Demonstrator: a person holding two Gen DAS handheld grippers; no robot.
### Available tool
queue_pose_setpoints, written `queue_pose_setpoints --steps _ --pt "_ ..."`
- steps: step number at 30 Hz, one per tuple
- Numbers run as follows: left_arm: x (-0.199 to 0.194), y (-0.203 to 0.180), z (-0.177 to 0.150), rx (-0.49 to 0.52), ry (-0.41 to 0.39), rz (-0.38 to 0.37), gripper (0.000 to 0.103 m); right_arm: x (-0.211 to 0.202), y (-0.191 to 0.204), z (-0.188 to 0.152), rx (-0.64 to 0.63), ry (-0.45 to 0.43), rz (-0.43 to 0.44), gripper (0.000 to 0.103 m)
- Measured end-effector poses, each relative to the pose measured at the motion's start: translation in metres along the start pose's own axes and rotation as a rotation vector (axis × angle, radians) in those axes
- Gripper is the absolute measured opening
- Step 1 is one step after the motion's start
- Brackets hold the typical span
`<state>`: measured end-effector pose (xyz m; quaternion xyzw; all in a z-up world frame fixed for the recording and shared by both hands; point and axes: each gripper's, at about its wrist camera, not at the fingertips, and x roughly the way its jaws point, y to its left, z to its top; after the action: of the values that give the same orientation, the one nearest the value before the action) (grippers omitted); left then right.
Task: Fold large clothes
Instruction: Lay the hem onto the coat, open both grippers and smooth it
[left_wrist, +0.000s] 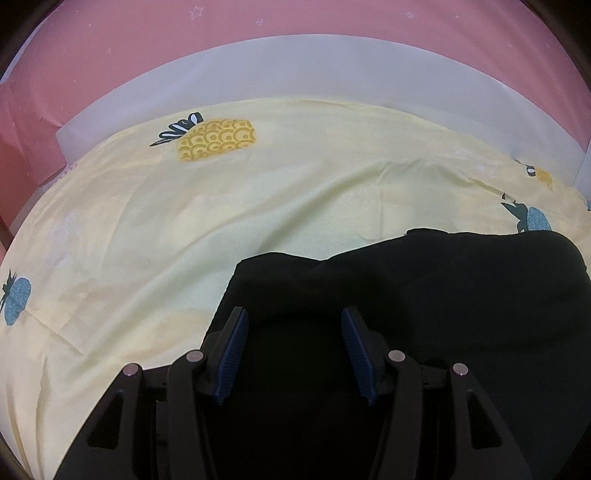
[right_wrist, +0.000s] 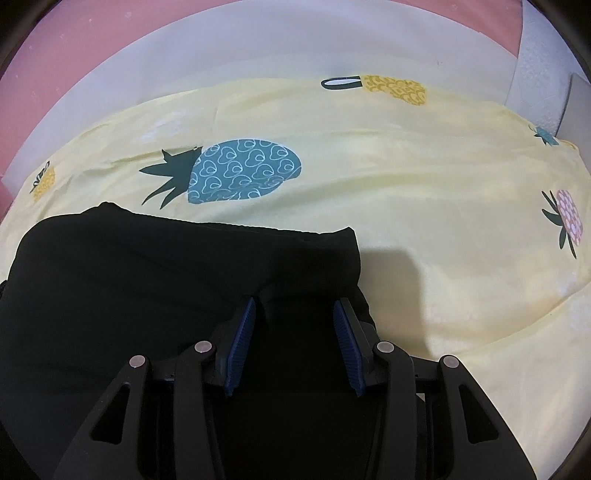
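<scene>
A black garment (left_wrist: 424, 295) lies folded on a yellow sheet with pineapple prints (left_wrist: 184, 221). In the left wrist view its left edge and far corner show, and my left gripper (left_wrist: 294, 312) hovers over that corner, jaws apart, blue pads (left_wrist: 232, 354) clear of each other with only dark cloth below. In the right wrist view the black garment (right_wrist: 166, 266) fills the lower left. My right gripper (right_wrist: 296, 301) stands open over its right end, where a small ridge of fabric rises near the left pad (right_wrist: 240, 347). The cloth under both grippers is too dark to read.
The yellow sheet (right_wrist: 424, 184) covers a bed. Behind it runs a pale board (left_wrist: 332, 66), then a pink wall (left_wrist: 110, 44). A white textured object (right_wrist: 539, 74) stands at the far right corner. Bare sheet stretches beyond and beside the garment.
</scene>
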<state>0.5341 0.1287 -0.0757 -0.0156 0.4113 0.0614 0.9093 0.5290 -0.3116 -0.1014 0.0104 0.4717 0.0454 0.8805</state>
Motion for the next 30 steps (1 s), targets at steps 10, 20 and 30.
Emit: queue_pose_setpoints --steps 10,20,30 --pt "-0.087 -0.026 0.004 0.036 -0.077 -0.015 0.055 -0.093 0.031 -0.007 -0.031 -0.136 0.046 0.044" --pt "-0.107 -0.102 -0.072 0.149 -0.002 -0.138 0.056 -0.105 0.065 -0.086 -0.122 -0.106 0.129 0.044" --pt "-0.129 -0.090 -0.068 0.115 -0.010 -0.112 0.056 -0.133 0.051 -0.086 -0.111 -0.125 0.135 0.044"
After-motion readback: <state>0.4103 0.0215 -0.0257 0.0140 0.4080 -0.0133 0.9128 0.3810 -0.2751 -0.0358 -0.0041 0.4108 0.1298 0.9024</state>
